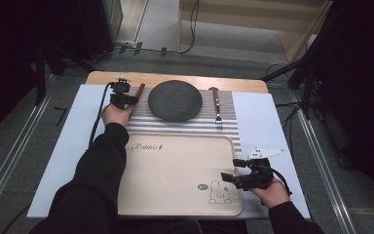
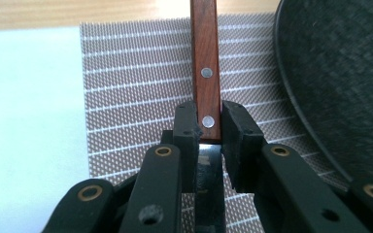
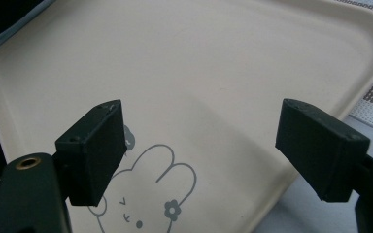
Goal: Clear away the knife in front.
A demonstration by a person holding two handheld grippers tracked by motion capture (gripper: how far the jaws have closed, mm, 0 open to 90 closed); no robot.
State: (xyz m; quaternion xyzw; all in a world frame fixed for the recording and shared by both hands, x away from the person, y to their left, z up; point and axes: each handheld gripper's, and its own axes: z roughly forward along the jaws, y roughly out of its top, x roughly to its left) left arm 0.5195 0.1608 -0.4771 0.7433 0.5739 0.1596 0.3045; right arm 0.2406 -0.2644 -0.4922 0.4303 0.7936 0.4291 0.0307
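Knife [image 2: 205,68] lay on the mat [image 2: 136,87] left of the plate [image 2: 340,73], left gripper [image 2: 208,127] clamped on its wooden handle — lift apparently pending — while the right gripper [image 3: 199,145] hung wide open, empty, above the bare tray [image 3: 213,63].

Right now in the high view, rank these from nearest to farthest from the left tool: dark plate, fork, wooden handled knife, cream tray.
1. wooden handled knife: between the left tool's jaws.
2. dark plate: just right of it, mat centre.
3. cream tray: toward the person; its top left corner is close.
4. fork: beyond the plate, right side.
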